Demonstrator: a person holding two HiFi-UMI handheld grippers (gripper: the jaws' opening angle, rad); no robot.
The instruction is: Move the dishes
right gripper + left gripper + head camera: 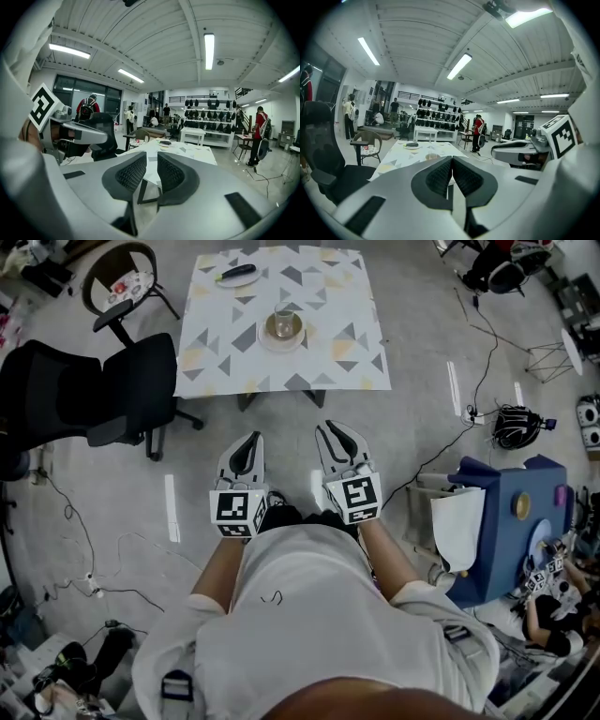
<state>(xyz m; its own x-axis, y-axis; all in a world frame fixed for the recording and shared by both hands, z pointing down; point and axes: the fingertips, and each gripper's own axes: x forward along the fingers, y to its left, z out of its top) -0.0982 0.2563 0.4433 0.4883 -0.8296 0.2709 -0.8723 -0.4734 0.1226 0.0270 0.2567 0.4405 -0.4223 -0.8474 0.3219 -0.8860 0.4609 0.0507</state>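
In the head view a table under a triangle-patterned cloth [281, 362] stands ahead of me. On it sits a small plate [283, 334] with a glass cup [283, 319] on top. A second plate [236, 276] with a dark object on it lies at the far left. Both grippers hover over the floor short of the table's near edge. My left gripper [251, 441] [451, 159] has its pads together and holds nothing. The right gripper [335, 431] [152, 157] shows a narrow gap with nothing in it. The far plate [165, 143] also shows in the right gripper view.
A black office chair [103, 390] stands left of the table, a wicker chair [119, 277] behind it. A blue cabinet [511, 521] is at the right. Cables [487, 352] trail over the floor. People stand far off by shelves [436, 115].
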